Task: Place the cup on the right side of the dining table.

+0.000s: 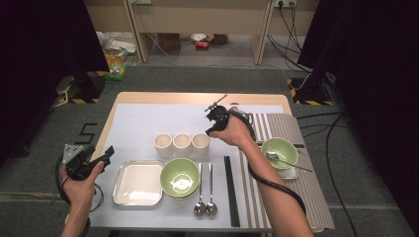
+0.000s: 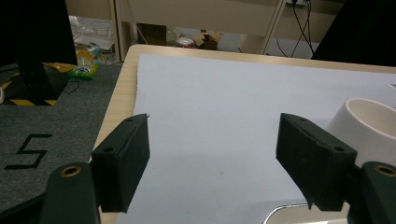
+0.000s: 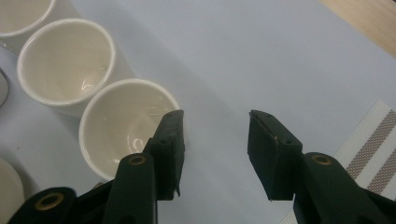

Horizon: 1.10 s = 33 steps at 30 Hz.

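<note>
I hold the right gripper spread and empty, just beside the nearest cup of 3 in a row. I judge the approach; next, one jaw inside the rim, then squeeze. The left gripper waits spread.

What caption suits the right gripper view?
Open right gripper poised beside the nearest of three white cups on a pale mat.

a black "5" marked on the grey floor.
</note>
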Available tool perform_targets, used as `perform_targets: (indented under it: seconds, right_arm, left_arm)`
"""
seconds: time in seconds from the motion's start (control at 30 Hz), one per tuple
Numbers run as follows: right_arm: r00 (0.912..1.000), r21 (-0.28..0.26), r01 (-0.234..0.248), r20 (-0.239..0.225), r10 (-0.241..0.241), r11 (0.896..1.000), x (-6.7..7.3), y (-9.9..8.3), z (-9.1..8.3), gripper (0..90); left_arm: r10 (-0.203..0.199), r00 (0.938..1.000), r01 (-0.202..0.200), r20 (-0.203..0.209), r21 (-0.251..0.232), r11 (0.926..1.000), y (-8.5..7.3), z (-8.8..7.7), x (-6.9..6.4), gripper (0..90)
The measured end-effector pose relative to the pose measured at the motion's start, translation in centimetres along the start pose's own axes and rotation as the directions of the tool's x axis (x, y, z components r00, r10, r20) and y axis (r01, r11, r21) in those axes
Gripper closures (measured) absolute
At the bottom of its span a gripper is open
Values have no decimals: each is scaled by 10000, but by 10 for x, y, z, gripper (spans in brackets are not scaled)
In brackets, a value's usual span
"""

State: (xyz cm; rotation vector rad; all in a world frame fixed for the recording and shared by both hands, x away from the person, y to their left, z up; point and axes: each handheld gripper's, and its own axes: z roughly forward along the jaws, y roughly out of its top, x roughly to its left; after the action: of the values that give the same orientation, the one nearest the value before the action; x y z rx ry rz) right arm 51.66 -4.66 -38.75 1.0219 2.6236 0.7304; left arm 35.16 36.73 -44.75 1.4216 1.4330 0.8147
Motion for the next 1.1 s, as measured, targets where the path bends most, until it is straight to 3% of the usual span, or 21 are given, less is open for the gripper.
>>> perform_targets:
  seconds: [0.2,0.37,0.43,0.5,0.63,0.73,0.83,1.1]
  right_arm:
    - [9997,134,125,-197,-123,9998,8,1,9,577]
    - [9992,527,-50,-399,71,9986,15,1,17,632]
    - [9995,673,162,-274,-144,9976,16,1,22,654]
    - [9994,858,-138,-300,164,9962,18,1,26,677]
    - [9998,982,-94,-190,113,9951,19,2,31,733]
    - [9992,1161,-382,-29,388,9925,21,2,33,783]
    - [9983,1192,-572,134,560,9912,22,3,33,803]
    - [9983,1199,-530,303,497,9914,25,3,32,815]
  left_arm:
    - [-27,10000,27,-6,-39,10000,0,-1,1,251]
    - [-25,10000,25,-7,-45,10000,1,-1,1,251]
    - [-23,10000,23,-1,-44,10000,0,-1,1,251]
    - [-47,10000,47,-1,-46,10000,0,-2,2,250]
    - [-72,10000,71,-13,-88,9999,1,-2,2,251]
    - [-58,10000,58,-11,-60,10000,0,-2,2,251]
    - [-47,10000,47,0,-58,10000,0,-2,2,251]
    - [-60,10000,60,-6,-73,10000,1,-2,2,251]
